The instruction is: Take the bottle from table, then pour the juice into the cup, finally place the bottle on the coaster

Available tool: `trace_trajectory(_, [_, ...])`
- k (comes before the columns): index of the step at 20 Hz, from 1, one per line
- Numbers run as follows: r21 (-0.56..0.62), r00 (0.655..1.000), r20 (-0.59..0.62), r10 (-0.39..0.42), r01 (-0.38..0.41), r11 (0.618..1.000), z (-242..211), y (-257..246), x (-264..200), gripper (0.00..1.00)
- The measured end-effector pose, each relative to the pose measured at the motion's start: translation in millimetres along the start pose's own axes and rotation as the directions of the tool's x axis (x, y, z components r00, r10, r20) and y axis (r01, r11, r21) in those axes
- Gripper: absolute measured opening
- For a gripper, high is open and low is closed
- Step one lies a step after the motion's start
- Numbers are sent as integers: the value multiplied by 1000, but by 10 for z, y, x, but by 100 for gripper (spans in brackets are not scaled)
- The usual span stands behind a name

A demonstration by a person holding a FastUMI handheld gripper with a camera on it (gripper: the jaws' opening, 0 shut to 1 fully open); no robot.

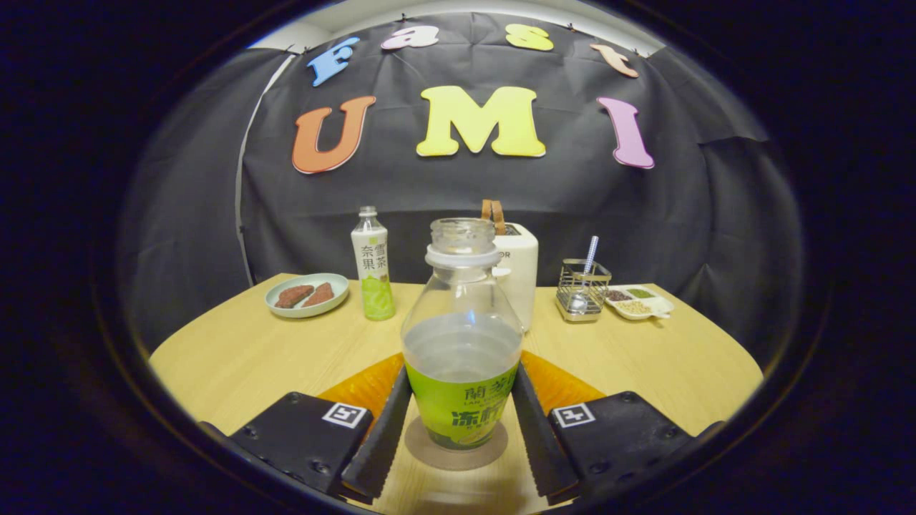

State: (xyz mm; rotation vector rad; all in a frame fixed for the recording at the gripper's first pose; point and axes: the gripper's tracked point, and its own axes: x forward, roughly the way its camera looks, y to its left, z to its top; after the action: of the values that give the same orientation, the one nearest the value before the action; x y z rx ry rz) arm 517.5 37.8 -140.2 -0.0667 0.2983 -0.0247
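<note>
A clear bottle (461,336) with a green label and no cap stands upright on a round brown coaster (429,458) on the wooden table (236,357). It holds clear liquid up to about half its height. My gripper (461,400) has one finger on each side of the bottle, and both fingers (386,429) lie against the label, shut on it. An orange ribbed thing (365,386) shows low on the table on either side of the bottle, just beyond the fingers. I cannot tell what it is.
At the back of the table, from left to right, stand a plate (306,295) with two reddish-brown pieces, a second bottle (372,268) with green drink, a white toaster (521,272), a wire basket (582,290) and a white divided dish (639,300) of grains.
</note>
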Motion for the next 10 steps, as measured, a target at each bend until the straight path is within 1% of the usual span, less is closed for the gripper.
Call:
trace_trajectory(4, [4,1000,-3,7,-7,1000,5,-11,-13,82])
trace_trajectory(7, [-16,1000,-26,-7,7,1000,-3,-21,-24,87])
trace_trajectory(8, [-25,999,-30,-9,9,1000,5,-2,-34,95])
trace_trajectory(10, [-43,999,-30,-23,22,999,38,-18,-118,99])
